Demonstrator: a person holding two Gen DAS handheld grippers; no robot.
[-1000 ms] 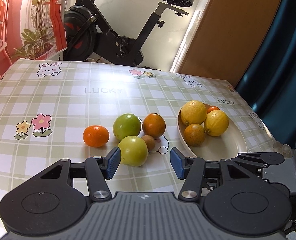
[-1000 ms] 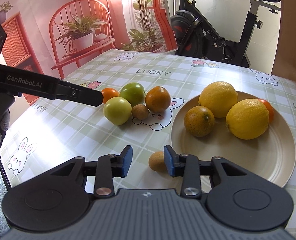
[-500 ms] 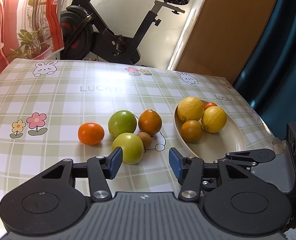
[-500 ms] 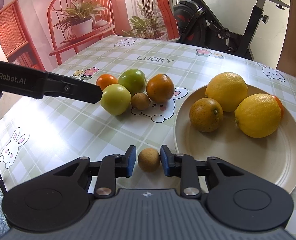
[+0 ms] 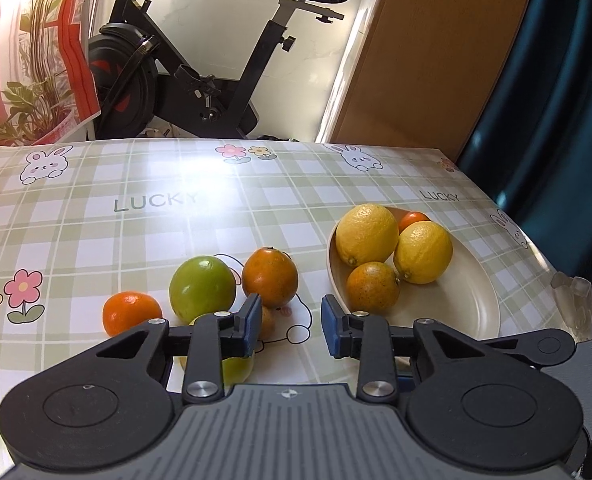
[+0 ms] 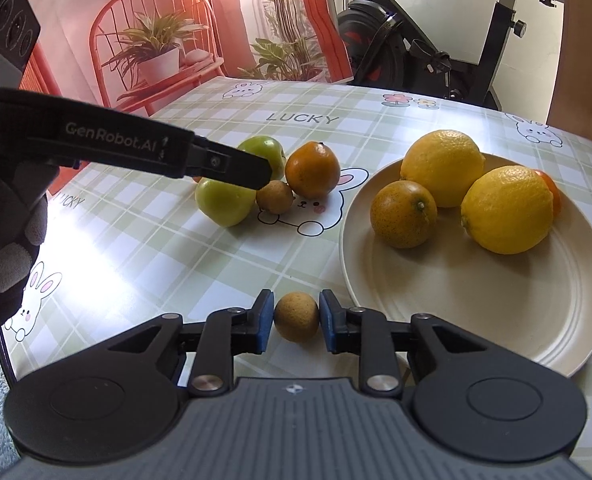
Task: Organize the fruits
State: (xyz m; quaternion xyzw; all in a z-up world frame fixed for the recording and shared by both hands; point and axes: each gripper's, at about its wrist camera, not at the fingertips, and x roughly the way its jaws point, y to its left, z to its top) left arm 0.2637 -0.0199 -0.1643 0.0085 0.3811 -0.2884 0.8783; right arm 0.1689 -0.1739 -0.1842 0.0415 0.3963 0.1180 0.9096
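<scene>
Fruit-sorting at a checked tablecloth [image 5: 136,220]: the right gripper [image 6: 296,322] is clamped on a small brown fruit [image 6: 297,316], both blue pads pressed against its sides, just off the near left rim of a cream plate [image 6: 496,320]. Whether the fruit rests on the cloth or hangs just above it cannot be told.

The plate holds two lemons [image 6: 442,168] [image 6: 506,210], a speckled orange [image 6: 403,214] touching the farther lemon, and a small mandarin [image 6: 550,190] half hidden behind the nearer one.

The left gripper [image 5: 290,326], held in a gloved hand [image 6: 8,240], points down at the loose cluster left of the plate. Its jaws have just been closing, yet a gap remains and only bare cloth shows between the pads; it grips nothing.

In that cluster sit a round orange [image 5: 270,278], a dark green fruit [image 5: 202,288], a pale green fruit [image 6: 224,202], a bright tangerine [image 5: 132,314] and a second brown fruit [image 6: 275,197], which touches the round orange and the pale green fruit. From the right wrist view, the left gripper's finger crosses in front of both green fruits.
</scene>
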